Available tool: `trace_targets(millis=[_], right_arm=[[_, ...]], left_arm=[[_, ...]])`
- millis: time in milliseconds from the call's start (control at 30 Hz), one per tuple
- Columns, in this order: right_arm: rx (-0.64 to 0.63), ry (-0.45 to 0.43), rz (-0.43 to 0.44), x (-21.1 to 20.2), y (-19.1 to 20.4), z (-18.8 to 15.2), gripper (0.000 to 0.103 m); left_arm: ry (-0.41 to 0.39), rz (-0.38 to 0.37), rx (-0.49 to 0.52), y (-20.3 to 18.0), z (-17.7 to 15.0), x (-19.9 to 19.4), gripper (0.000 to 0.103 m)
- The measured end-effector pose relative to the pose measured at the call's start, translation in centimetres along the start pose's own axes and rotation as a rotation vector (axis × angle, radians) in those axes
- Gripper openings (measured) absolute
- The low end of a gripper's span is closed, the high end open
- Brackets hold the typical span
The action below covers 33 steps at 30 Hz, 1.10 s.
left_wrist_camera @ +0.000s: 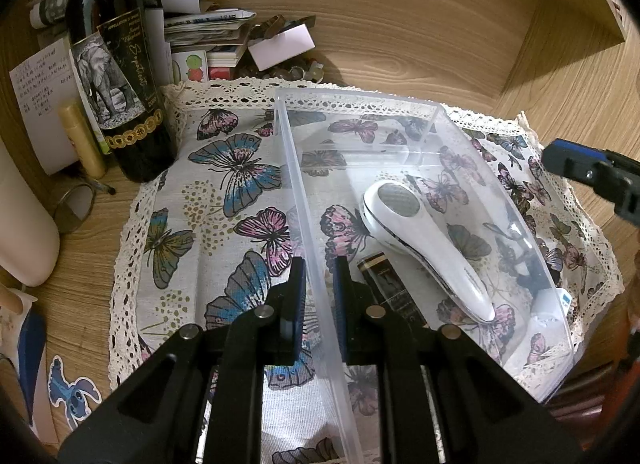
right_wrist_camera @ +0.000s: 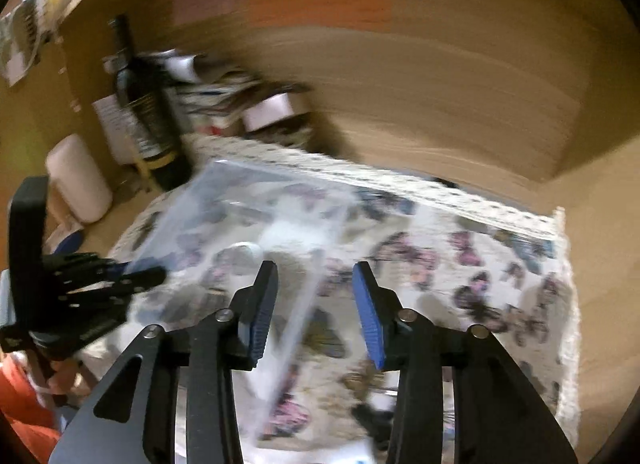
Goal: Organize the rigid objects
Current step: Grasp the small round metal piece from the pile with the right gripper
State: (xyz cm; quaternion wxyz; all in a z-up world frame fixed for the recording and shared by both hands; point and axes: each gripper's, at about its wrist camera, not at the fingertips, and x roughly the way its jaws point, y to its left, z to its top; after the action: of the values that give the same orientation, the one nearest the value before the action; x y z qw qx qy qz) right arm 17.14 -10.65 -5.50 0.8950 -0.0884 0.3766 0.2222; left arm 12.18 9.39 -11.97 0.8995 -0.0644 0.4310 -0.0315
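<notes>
A clear plastic bin point(left_wrist_camera: 424, 151) stands on a butterfly-print cloth point(left_wrist_camera: 224, 191). Inside it lie a white handheld device point(left_wrist_camera: 420, 236) with a grey mesh head and a dark box with gold trim point(left_wrist_camera: 390, 288). My left gripper point(left_wrist_camera: 319, 284) is shut on the bin's left wall point(left_wrist_camera: 308, 223), one finger on each side. My right gripper point(right_wrist_camera: 314, 296) is open and empty, above the bin's right wall point(right_wrist_camera: 296, 328); its view is blurred. It also shows at the right edge of the left wrist view point(left_wrist_camera: 592, 171). The left gripper shows in the right wrist view point(right_wrist_camera: 120, 280).
A dark wine bottle point(left_wrist_camera: 120, 75) stands at the cloth's back left, with a yellow tube point(left_wrist_camera: 82, 139), papers point(left_wrist_camera: 208, 27) and small clutter behind. A white cylinder point(left_wrist_camera: 20, 223) stands far left. Wooden desk walls rise behind and to the right. A small dark item point(left_wrist_camera: 532, 264) lies beyond the bin's right wall.
</notes>
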Motion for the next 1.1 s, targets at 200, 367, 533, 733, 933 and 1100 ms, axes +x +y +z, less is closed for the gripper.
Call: trace_targets(millis=[200,367,533,733,933,1100], right_arm=[[0.098,0.035,-0.088,-0.2,-4.8,-1.4,0.036],[0.151,0.109,-0.125,1.7,-7.5,-3.5,0.036],[0.199,0.185,-0.104,3.6,-9.0,-5.8,0.036],[0.213,0.216,-0.119,5.2,-9.7,-7.2,0.036],[0.278,0.225,-0.1,5.9,-11.4,-7.0,0.036],[0.324,0.215,-0.051,6.7,-11.8,-6.3,0.036]], left_arm=[[0.0,0.0,0.002,0.0,0.0,0.0,0.013],[0.002,0.007,0.004,0.0,0.0,0.0,0.013],[0.003,0.012,0.005,0.0,0.1,0.1,0.013],[0.003,0.01,0.005,0.1,0.1,0.1,0.013],[0.003,0.009,0.004,0.1,0.1,0.1,0.013],[0.003,0.01,0.005,0.1,0.1,0.1,0.013]])
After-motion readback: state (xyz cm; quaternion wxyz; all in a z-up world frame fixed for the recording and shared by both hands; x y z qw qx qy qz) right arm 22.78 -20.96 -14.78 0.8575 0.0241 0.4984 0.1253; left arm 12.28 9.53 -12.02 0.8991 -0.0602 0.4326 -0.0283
